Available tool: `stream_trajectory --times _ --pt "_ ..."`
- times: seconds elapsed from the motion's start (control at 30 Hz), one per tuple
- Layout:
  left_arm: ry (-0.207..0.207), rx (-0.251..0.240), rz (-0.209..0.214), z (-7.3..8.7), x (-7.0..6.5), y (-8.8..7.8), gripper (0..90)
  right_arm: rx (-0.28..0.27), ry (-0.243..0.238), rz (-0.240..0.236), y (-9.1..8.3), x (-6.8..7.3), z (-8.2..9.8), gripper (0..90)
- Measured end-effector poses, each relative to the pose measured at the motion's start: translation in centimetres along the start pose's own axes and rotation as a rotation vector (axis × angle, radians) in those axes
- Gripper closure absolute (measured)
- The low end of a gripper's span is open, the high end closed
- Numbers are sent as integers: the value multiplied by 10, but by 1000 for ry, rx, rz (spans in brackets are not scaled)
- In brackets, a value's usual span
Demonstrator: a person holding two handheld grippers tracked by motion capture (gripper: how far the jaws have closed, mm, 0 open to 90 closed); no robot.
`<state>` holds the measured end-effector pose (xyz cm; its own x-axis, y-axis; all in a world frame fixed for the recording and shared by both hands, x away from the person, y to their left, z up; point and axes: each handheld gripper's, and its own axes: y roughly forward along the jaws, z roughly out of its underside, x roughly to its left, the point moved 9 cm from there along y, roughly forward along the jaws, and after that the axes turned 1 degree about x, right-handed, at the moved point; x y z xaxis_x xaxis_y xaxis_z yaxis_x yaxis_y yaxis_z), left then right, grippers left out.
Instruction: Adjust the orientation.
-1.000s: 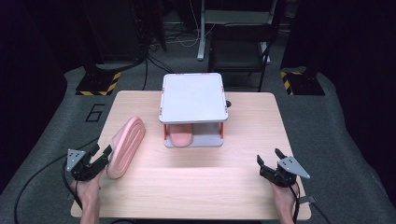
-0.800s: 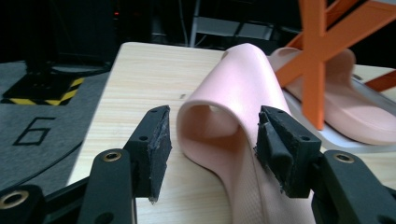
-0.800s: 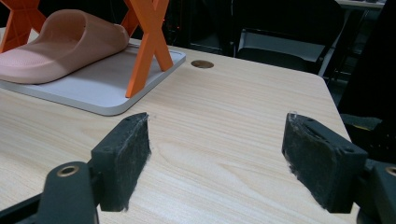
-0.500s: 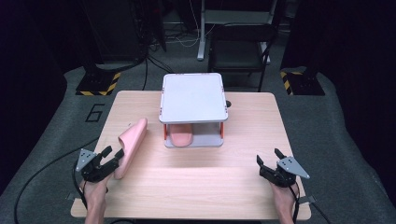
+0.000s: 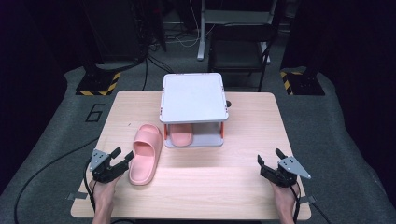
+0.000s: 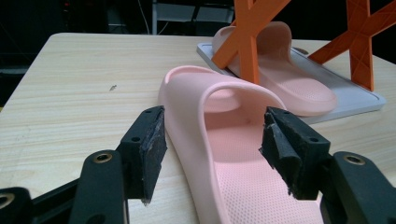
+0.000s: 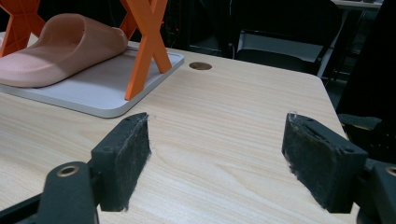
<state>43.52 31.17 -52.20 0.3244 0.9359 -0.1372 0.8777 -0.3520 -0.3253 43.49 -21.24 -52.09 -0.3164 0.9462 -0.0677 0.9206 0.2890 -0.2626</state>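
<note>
A pink slipper (image 5: 144,154) lies flat, sole down, on the wooden table (image 5: 243,140), left of a small rack. My left gripper (image 5: 122,161) sits at its heel end. In the left gripper view the slipper's (image 6: 219,135) left wall and footbed lie between the pads; the jaws have just been opening and neither pad presses on it. A second pink slipper (image 5: 180,134) rests on the rack's lower shelf (image 5: 210,140), under the white top (image 5: 193,97). My right gripper (image 5: 271,163) rests near the table's front right, open with nothing between its pads (image 7: 126,158).
The rack has orange X-shaped legs (image 6: 247,37) on a white base (image 6: 355,100). A round cable hole (image 7: 201,66) sits in the tabletop behind the rack. Chairs and cables stand on the dark floor beyond the table.
My left gripper moved right toward the rack with the slipper. The slipper went from tilted on its edge to lying flat. The right gripper has not moved.
</note>
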Motion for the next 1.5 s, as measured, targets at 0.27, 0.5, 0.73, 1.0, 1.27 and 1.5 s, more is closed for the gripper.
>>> stream_trajectory --times 0.27,0.5,0.73,1.0,1.27,1.5 --pt "-11 -26 -13 -1 9 -2 338 -35 18 -12 -2 0 -4 226" --pt "-14 -13 -23 1 14 -1 282 -39 35 -14 -2 -2 -4 222" --pt "-20 -13 -25 2 16 -1 281 -41 41 -13 -2 -3 -4 222" --pt "-5 3 -18 5 16 1 282 -42 39 -14 -2 -2 -4 222" --pt "5 16 -4 12 10 3 288 -43 31 -4 3 0 -5 222" --pt "-1 15 -14 11 14 2 298 -59 31 -20 5 4 -9 219"
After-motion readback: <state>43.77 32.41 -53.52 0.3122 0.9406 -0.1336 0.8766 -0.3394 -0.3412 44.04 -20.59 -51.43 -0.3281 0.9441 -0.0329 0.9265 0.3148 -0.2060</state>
